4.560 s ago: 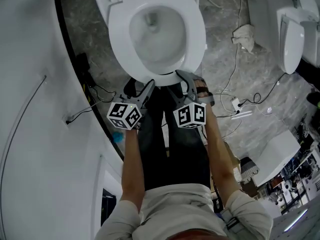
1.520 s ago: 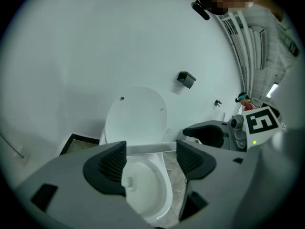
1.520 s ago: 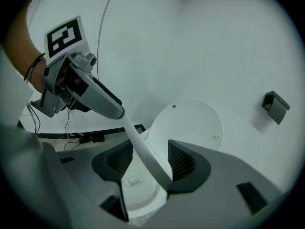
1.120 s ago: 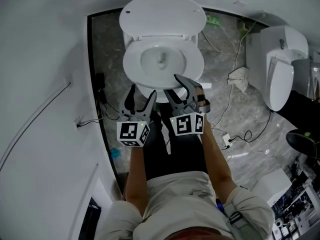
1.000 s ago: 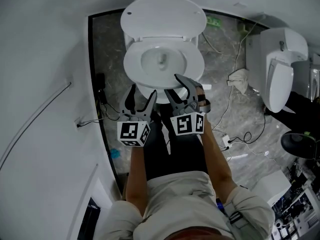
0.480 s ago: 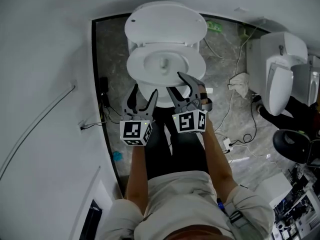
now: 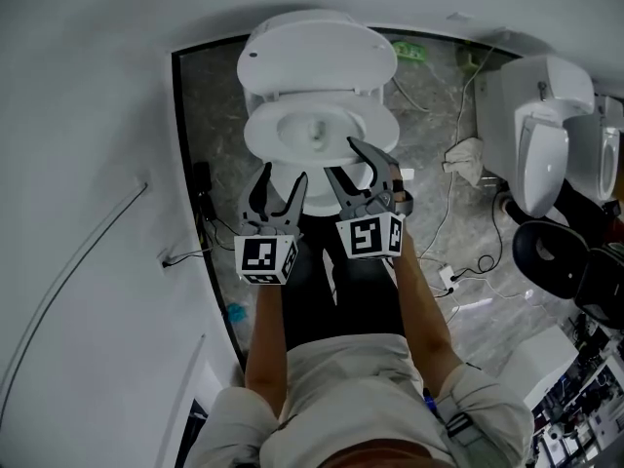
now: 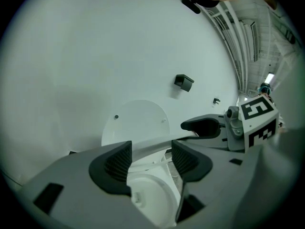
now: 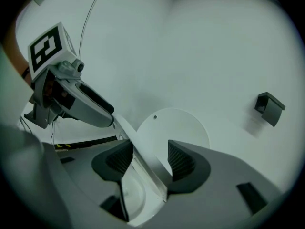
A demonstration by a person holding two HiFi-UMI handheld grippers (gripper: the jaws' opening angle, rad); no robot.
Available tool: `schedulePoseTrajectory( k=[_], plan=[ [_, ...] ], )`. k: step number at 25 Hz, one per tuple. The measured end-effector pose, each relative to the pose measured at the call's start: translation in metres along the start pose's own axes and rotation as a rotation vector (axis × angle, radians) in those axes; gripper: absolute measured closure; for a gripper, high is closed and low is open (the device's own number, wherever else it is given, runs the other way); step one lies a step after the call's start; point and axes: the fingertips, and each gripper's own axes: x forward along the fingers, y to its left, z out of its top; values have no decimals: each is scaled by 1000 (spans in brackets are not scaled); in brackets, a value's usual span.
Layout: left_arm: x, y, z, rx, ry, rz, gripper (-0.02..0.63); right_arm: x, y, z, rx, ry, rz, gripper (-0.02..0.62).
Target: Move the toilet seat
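1. Head view: the toilet seat (image 7: 261, 136) is straight ahead of me, with the lid (image 7: 317, 52) standing up behind it. Both tools are at the seat's front edge. The left gripper (image 7: 283, 174) is just short of it and the right gripper (image 7: 339, 157) overlaps it.
2. Left gripper view: the jaws are closing, but the pads press on nothing. The seat's white rim (image 8: 150, 148) runs crosswise past the gap, above the bowl (image 8: 150, 199). From that I judge the front of the seat is tipped up off the bowl.
3. Right gripper view: the jaws are spread. The rim (image 9: 145, 171) slants through the gap close to one pad, and the lid (image 9: 176, 125) shows between the rim and the other pad, so nothing is pinched here either.
4. Main worry: neither tool has a clamp on the seat, so at best it rests against a jaw. If I draw either tool back, the seat could drop and slam onto the bowl.
5. The left jaws are closing with the rim lying across them rather than between the pads. They may shut on air, or nip only the edge and slide off the smooth plastic.
6. The two tools meet the front edge at different spots. If I lift unevenly, the seat twists and the load goes into the hinges.
7. If I overcorrect and shove upward, the seat could bang into the raised lid.
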Motion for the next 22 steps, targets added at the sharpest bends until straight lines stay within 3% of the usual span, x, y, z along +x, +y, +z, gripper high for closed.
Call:
schedulePoseTrajectory(
  k=[11,22],
  plan=[
    [17,17,26,18,-15,9,415,15,-27,9,47,6,-43,345],
    [24,25,36,15,-17,0,439,26,-43,19,64,7,-82,339]
  ],
)
